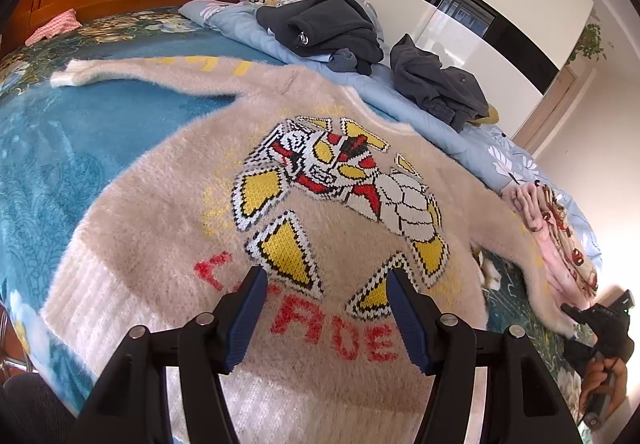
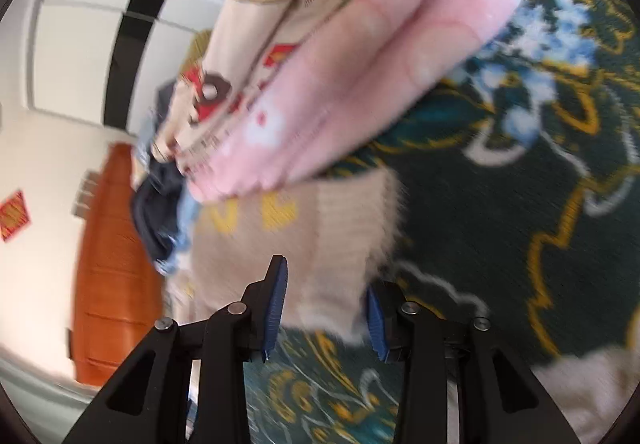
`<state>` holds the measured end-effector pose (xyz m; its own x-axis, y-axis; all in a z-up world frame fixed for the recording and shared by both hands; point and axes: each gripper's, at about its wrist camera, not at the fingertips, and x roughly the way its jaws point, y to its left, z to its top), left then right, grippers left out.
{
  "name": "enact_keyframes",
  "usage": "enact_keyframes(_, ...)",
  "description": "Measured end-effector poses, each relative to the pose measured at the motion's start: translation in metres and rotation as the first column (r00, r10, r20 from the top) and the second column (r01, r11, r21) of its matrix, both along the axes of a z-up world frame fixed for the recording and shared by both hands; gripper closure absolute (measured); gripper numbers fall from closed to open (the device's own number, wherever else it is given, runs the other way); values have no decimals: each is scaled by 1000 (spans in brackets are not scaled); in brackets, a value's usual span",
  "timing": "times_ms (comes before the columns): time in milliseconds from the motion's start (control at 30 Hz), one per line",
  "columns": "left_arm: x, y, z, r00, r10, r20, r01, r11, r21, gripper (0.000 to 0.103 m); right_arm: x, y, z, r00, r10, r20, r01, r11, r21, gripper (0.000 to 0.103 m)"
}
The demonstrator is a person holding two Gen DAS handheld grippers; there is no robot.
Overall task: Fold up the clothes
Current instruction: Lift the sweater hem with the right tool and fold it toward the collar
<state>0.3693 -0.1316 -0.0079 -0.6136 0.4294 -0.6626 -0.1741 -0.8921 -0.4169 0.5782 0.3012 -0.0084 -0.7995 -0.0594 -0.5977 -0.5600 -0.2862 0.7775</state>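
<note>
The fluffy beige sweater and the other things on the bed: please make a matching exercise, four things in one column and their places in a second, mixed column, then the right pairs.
Things:
1. fluffy beige sweater with a robot picture
2. dark grey clothes pile
3. pink patterned fleece garment
4. open left gripper

Places:
A. on the folded light blue quilt
B. spread flat on the teal floral bedspread
C. above the sweater's red lettering
D. beside the sweater's right sleeve

Pairs: 1-B, 2-A, 3-D, 4-C
</note>
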Motion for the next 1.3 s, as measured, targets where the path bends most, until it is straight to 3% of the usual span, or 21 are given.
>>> enact_keyframes(33,0,0,0,1000,2,1,-2,1000,2,37,-2,1,0,1000,-13,-6,13,1000,-6,71)
enact_keyframes(67,0,-1,0,1000,4,2,-4,1000,4,37,-5,0,1,1000,-13,15,13,1000,-1,86)
enact_keyframes(100,0,-1,-1,1000,3,5,-3,1000,6,37,-9,-1,4,999,-11,36,11,1000,5,93)
enact_keyframes(200,-2,-2,-1,1000,-4,10,4,1000,10,37,-22,-10,32,999,21,32,-23,998,62,93)
enact_keyframes(300,-3,-4,1,1000,-10,10,10,1000,18,37,-41,-22,75,995,90,-51,-83,988,134,93)
enact_keyframes(467,-6,-19,9,1000,17,-17,-17,999,32,37,-112,-69,166,930,330,-160,-267,908,322,93)
enact_keyframes(600,-11,-40,10,998,56,-17,-55,998,35,36,-191,-114,192,878,444,-179,-365,863,351,94)
enact_keyframes(867,-39,-90,14,990,144,-2,-144,986,87,36,-347,-221,164,756,648,-91,-588,734,340,94)
enact_keyframes(1033,-66,-128,7,974,222,44,-226,966,128,36,-398,-291,109,689,721,70,-696,632,341,94)
enact_keyframes(1167,-84,-157,-2,954,290,82,-299,944,137,36,-432,-316,53,660,726,194,-745,599,294,94)
enact_keyframes(1300,-99,-180,-6,935,339,107,-352,926,134,36,-445,-328,20,650,707,278,-760,595,261,91)
